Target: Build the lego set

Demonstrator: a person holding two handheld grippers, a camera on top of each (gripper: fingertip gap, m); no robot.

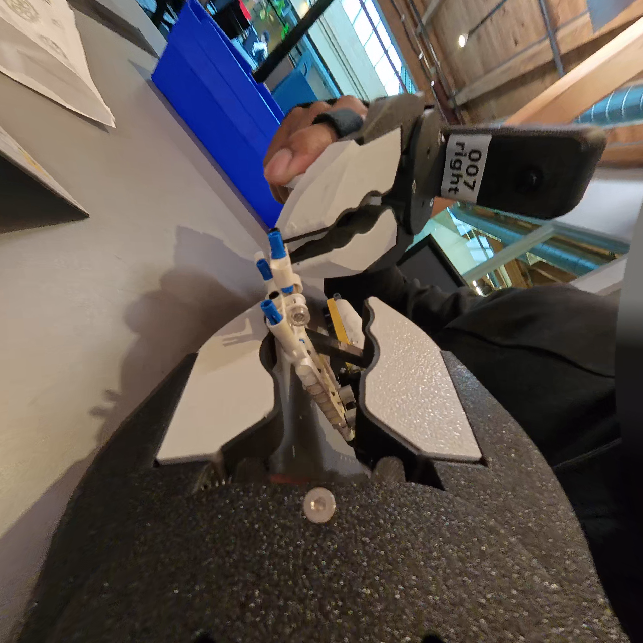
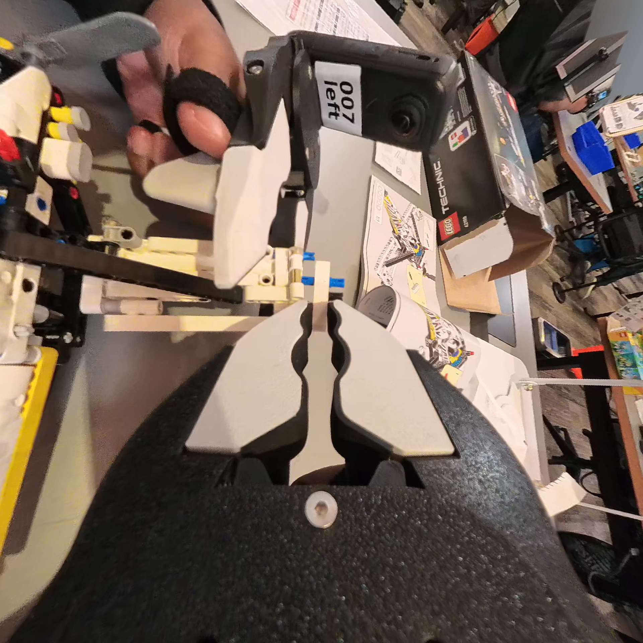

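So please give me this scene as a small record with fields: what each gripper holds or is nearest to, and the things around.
Left gripper: jaws wide around the white brick assembly with blue pins; whether the pads press cannot be told
Right gripper: jaws narrow on a small white beam at the assembly's end
Surface: grey table
Nearby: blue bin, open instruction booklet, black box, larger white and yellow model
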